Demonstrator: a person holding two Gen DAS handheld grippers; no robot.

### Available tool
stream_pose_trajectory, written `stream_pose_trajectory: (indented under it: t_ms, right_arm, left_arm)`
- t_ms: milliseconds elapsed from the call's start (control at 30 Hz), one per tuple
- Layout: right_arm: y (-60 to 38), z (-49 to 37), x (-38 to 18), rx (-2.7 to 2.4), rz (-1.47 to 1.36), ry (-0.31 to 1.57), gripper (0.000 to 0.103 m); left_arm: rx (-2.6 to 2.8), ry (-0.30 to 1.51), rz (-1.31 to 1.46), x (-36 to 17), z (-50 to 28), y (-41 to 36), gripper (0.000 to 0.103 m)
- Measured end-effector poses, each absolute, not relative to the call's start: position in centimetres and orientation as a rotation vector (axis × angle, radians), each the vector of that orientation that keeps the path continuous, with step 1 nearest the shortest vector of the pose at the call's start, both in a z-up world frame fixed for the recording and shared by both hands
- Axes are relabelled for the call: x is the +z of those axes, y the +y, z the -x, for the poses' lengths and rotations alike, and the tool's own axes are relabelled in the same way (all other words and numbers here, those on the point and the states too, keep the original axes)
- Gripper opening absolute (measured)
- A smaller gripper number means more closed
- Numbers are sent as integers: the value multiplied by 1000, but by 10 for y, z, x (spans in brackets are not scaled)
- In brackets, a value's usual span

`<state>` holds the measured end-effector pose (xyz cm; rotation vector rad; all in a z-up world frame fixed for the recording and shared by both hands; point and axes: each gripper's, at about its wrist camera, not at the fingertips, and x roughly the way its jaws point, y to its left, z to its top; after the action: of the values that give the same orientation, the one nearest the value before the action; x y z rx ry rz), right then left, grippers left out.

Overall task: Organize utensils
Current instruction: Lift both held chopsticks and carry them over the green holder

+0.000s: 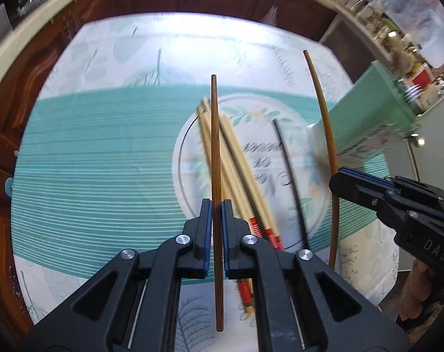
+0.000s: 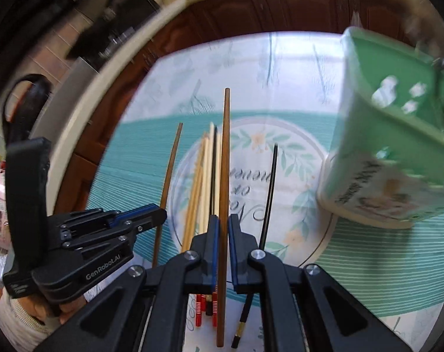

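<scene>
The left gripper (image 1: 217,205) is clamped on a long dark-brown wooden chopstick (image 1: 215,158), its blue-lined jaws pressed together on the stick's lower half so the thin end points toward the far side of the table. The right gripper (image 2: 222,220) grips a second dark-brown wooden chopstick (image 2: 225,152) the same way — jaws closed tight on the shaft, with the butt end hanging below them. Both sticks are lifted clear of the teal-and-white striped tablecloth (image 1: 104,152), which covers a round table. Beneath the grippers, near the middle of the cloth's round floral emblem, lies a loose bundle of pale bamboo chopsticks with red-banded ends (image 1: 242,176); just right of it rests a thin black chopstick (image 2: 269,182). At the far right stands a light-green rectangular plastic utensil holder (image 2: 392,135), blurred, with small drain holes visible in its base.
</scene>
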<state>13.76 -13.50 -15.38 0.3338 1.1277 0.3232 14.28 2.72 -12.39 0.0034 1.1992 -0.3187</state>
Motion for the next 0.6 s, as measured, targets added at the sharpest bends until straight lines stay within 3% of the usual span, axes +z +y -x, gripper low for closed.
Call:
stream_pose_trajectory:
  t_ms: [267,467,600]
  right_arm:
    - [-169,-88,-88,296,-339,767,6]
    - [-213,-87,-45,208,-384,523,6]
    - [-232,-103,-27,140,-357,406,6]
  left_arm:
    - [-410,934,-26,-38,-114,-8,4]
    - [-489,716,28,48,-133,-47,4]
    - [-502,625,58,76,-150,-77,4]
